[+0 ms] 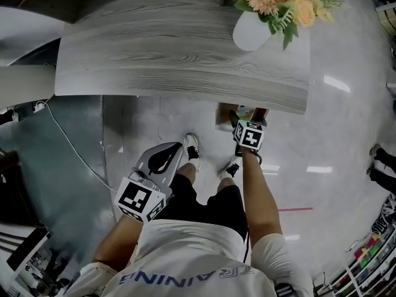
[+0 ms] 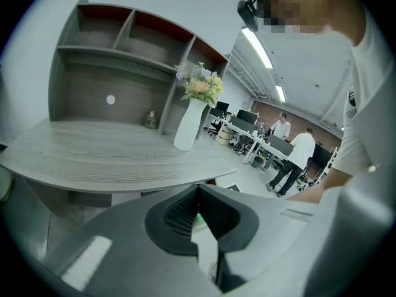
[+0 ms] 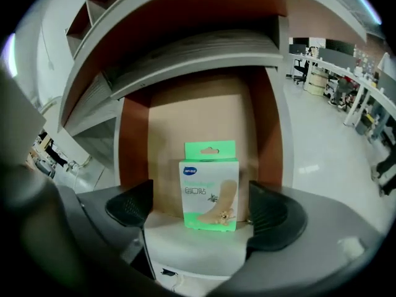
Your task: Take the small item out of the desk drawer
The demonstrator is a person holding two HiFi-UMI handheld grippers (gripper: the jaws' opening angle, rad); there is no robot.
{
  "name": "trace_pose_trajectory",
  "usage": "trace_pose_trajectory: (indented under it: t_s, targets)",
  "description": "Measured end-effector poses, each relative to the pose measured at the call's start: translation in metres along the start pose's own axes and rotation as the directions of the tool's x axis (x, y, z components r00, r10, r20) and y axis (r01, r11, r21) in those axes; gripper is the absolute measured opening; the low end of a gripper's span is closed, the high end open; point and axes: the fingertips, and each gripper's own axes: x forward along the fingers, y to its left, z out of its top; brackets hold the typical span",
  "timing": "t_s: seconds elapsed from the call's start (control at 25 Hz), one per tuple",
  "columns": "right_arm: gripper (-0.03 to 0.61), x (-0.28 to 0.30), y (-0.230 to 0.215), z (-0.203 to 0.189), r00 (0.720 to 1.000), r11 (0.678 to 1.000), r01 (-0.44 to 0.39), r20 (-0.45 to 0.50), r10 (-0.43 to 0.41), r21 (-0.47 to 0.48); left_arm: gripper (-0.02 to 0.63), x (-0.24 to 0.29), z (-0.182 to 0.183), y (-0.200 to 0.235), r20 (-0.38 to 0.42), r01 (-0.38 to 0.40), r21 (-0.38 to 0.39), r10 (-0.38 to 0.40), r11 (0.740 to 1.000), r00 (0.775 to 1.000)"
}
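A small green and white box (image 3: 209,187) stands upright inside the open brown drawer (image 3: 198,113) under the desk. My right gripper (image 3: 203,210) is open, one pad on either side of the box with a gap on both sides. In the head view the right gripper (image 1: 249,121) reaches into the drawer (image 1: 224,115) just below the desk's front edge. My left gripper (image 1: 168,153) hangs lower at the left, above the floor, away from the drawer. In the left gripper view the left gripper (image 2: 198,206) is shut with nothing held.
The grey wooden desk top (image 1: 179,48) carries a white vase of flowers (image 1: 253,30) at its right end. A shelf unit (image 2: 124,60) rises at the desk's back. The person's feet (image 1: 192,146) stand before the drawer. Other people (image 2: 297,153) stand by distant desks.
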Motion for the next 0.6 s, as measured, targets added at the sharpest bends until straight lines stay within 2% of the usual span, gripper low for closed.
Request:
trace_pose_trajectory:
  t_s: [0.2,0.4,0.48,0.6]
  targets:
    - [0.468,0.015,-0.003,0.001,0.999,0.999,0.039,-0.016,-0.039,0.007,-0.002,-0.002,-0.005,0.009,-0.008,-0.012,-0.016,0.012,1.000,1.000]
    - [0.400,0.018,-0.007,0.000,0.996,0.996,0.083,-0.025,-0.082,0.029,-0.002,-0.005,-0.005,0.012,-0.005,-0.019,-0.018,0.018,1.000,1.000]
    - [0.346,0.017,-0.011,0.000,0.994,0.994,0.107,-0.027,-0.107,0.028,-0.002,-0.006,-0.004,0.011,-0.001,-0.019,-0.019,0.019,1.000,1.000]
    - [0.341,0.015,-0.011,0.001,0.993,0.994,0.110,-0.034,-0.110,0.012,-0.002,-0.006,-0.006,0.008,-0.006,-0.018,-0.012,0.018,1.000,1.000]
